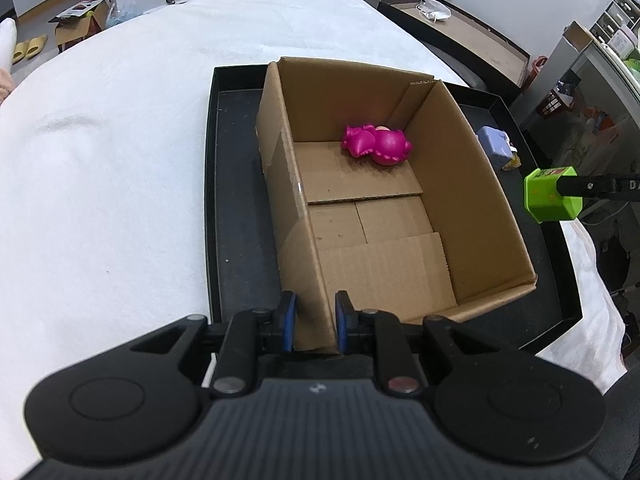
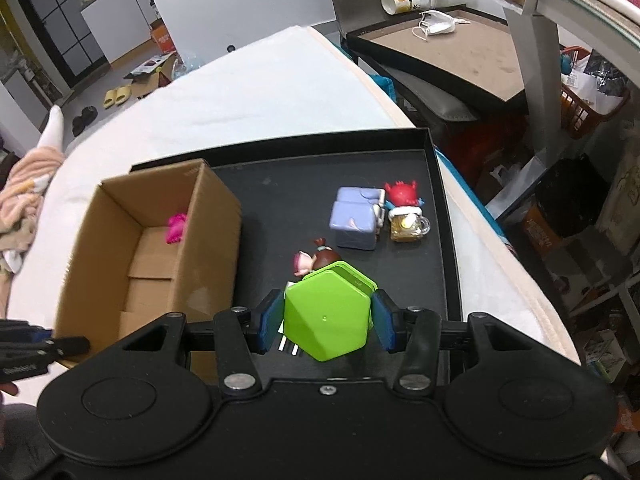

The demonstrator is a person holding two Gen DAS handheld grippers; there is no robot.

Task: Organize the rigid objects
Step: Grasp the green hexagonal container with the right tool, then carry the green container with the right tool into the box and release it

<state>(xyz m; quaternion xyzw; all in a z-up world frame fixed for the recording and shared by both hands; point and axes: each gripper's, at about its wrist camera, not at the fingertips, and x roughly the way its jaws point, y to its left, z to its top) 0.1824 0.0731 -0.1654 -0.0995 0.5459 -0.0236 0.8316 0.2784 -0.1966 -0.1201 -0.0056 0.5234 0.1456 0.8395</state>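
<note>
Left gripper [image 1: 316, 322] clamped on the near wall of the cardboard box [image 1: 472, 168], blue pads pressing the board from both sides. Right gripper [image 2: 326, 322] closed on a green hexagonal box [image 2: 326, 316], held above the black tray [image 2: 436, 184]. Left wrist view only: whole box floor, magenta toy [image 1: 376, 145] near the far wall. Right wrist view only: lavender cube [image 2: 354, 222], red spiky figure [image 2: 401, 194], small mug [image 2: 406, 228], brown-haired doll [image 2: 314, 261] on the tray beside the box.
</note>
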